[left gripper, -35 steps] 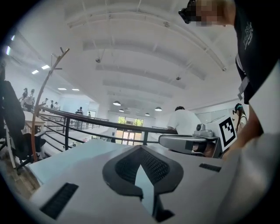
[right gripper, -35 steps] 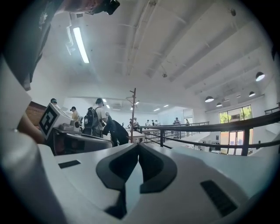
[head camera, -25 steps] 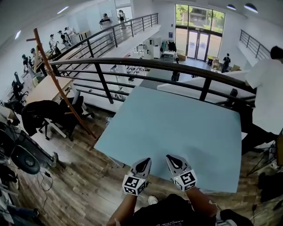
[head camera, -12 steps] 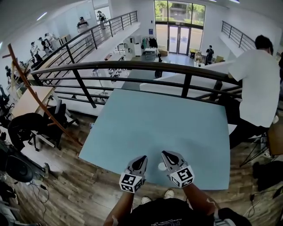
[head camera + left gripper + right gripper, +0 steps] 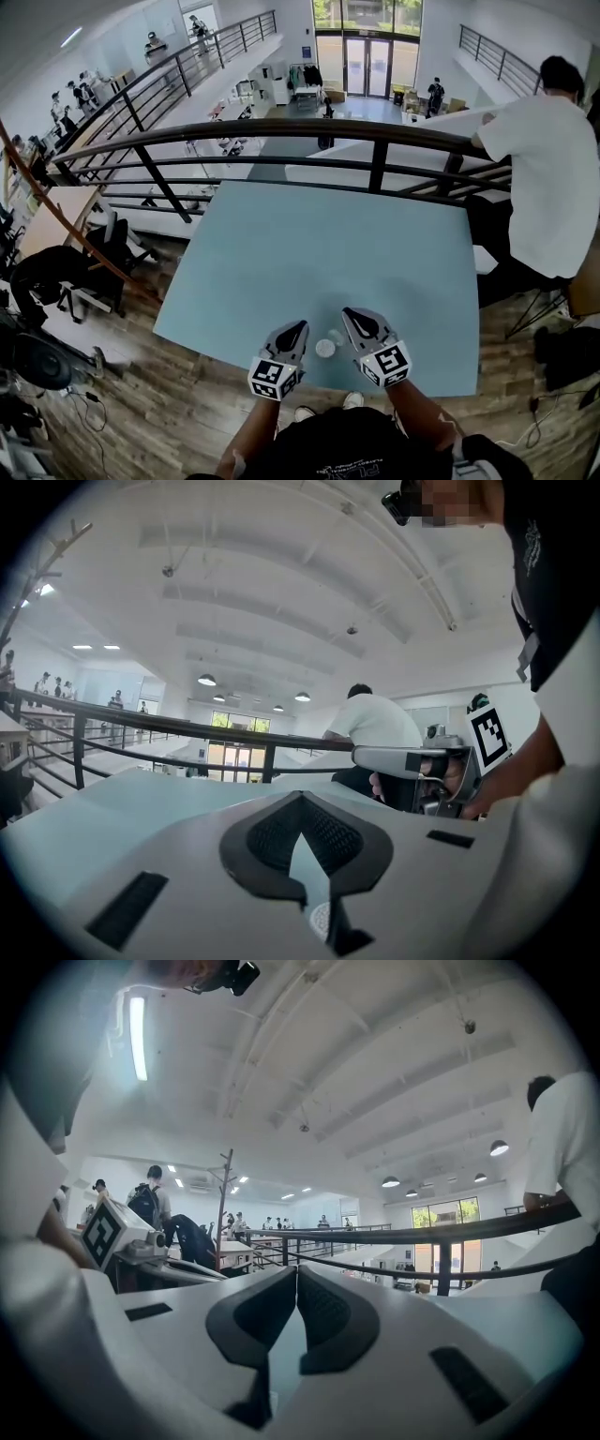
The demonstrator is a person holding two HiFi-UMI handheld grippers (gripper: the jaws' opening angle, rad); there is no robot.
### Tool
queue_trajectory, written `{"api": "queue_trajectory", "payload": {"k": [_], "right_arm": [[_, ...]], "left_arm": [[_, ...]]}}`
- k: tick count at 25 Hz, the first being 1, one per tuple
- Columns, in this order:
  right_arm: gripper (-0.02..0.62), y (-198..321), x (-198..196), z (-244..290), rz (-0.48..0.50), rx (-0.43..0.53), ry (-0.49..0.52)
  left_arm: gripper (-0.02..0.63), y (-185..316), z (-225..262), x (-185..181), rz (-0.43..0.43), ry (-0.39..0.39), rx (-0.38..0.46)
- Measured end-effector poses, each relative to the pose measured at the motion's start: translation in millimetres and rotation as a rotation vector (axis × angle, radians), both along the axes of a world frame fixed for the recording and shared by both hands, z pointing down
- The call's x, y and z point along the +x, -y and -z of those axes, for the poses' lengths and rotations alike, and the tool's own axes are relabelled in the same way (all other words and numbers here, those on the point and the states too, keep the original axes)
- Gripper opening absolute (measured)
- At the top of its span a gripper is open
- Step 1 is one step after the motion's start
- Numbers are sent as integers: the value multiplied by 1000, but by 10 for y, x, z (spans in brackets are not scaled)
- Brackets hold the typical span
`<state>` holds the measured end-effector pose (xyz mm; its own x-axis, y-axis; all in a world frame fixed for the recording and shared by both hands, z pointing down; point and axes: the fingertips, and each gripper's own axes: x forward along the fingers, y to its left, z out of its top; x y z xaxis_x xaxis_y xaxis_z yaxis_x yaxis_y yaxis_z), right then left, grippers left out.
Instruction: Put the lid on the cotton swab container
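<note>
Two small round things lie on the light blue table near its front edge. The white one looks like a lid; the clearer one just behind it looks like the cotton swab container. My left gripper is a little left of them and my right gripper a little right. In both gripper views the jaws meet at the tips, left gripper and right gripper, and hold nothing. Through the left jaws' lower gap shows part of a white round thing.
A black railing runs behind the table's far edge, with a drop to a lower floor beyond. A person in a white shirt stands at the table's far right corner. Left of the table stand office chairs on wooden floor.
The view has closed in on the table. Both grippers have moved forward over its front edge, and the two small round things have come into sight between them.
</note>
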<state>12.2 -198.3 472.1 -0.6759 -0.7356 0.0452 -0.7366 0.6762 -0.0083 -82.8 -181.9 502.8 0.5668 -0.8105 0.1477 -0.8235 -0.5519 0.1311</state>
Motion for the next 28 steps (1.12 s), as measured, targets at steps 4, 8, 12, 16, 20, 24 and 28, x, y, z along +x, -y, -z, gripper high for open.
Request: {"api": "queue_trajectory", "payload": {"k": [4, 8, 12, 16, 20, 24, 28], "right_arm": [[20, 57, 95, -41, 3, -8, 21], [20, 103, 136, -110, 28, -16, 57], [20, 121, 126, -205, 41, -31, 47], [20, 88, 58, -331, 23, -49, 19], [20, 11, 93, -390, -39, -88, 32], [20, -15, 145, -415, -92, -101, 41], [20, -109, 168, -527, -101, -102, 10]], "left_arm": [[3, 29, -77, 94, 2, 15, -41], [3, 33, -225, 124, 32, 34, -40], [3, -35, -348, 194, 15, 46, -77], [3, -102, -439, 179, -36, 47, -45], [3, -164, -531, 149, -77, 56, -53], [3, -184, -631, 127, -103, 52, -65], [3, -202, -664, 159, -128, 34, -67]]}}
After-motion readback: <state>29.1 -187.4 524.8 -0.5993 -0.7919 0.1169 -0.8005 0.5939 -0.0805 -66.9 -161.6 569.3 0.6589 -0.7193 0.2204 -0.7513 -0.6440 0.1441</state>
